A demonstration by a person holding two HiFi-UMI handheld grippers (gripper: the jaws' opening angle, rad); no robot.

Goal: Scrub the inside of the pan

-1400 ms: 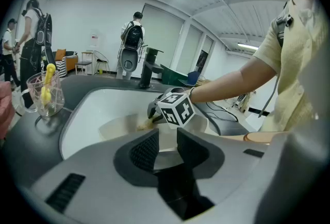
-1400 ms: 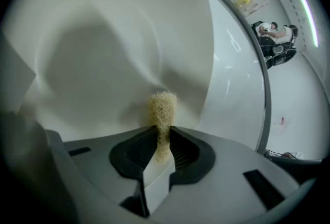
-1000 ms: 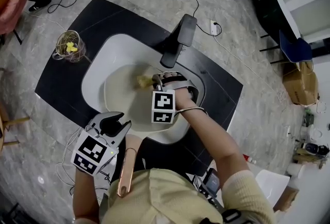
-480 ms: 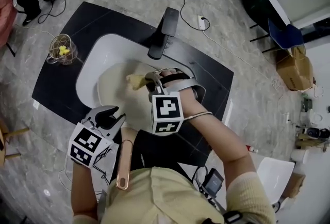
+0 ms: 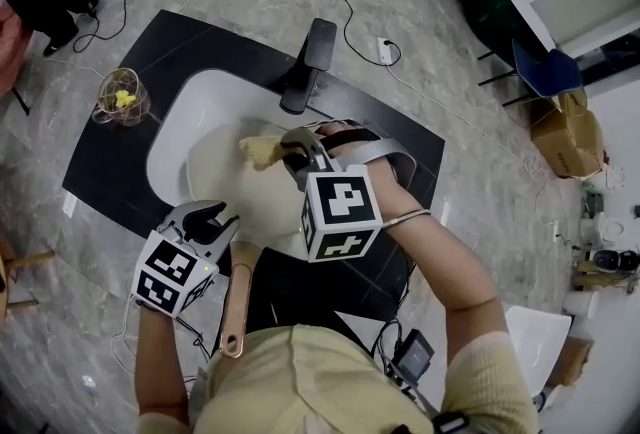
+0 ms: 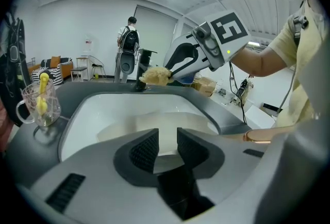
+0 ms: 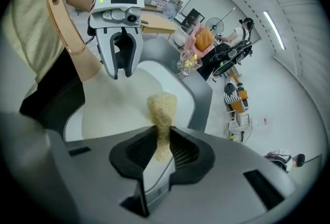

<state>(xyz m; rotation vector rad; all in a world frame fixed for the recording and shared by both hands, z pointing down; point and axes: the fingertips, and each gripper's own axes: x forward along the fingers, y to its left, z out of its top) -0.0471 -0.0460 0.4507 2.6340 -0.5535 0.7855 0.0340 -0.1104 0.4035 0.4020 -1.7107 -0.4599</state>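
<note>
A cream pan [image 5: 222, 190] lies in the white sink [image 5: 185, 112], its copper handle [image 5: 237, 302] pointing toward me. My right gripper [image 5: 290, 154] is shut on a yellow scrubber [image 5: 260, 152], held over the pan's far side. The right gripper view shows the scrubber [image 7: 163, 109] pinched between the jaws [image 7: 164, 143] above the pan's inside [image 7: 111, 109]. My left gripper [image 5: 208, 217] stands open at the pan's near rim, just left of the handle, nothing between its fingers. From the left gripper view [image 6: 165, 148] the scrubber [image 6: 154, 74] appears raised above the sink's far rim.
A dark faucet [image 5: 308, 62] rises behind the sink on the black counter [image 5: 120, 162]. A glass mug [image 5: 118, 94] with something yellow inside stands at the counter's left. Cables, a chair and boxes lie on the floor around. A person stands far off in the room.
My right gripper has risen toward the head camera, keeping the scrubber over the pan's far side. The left gripper has stayed open beside the handle.
</note>
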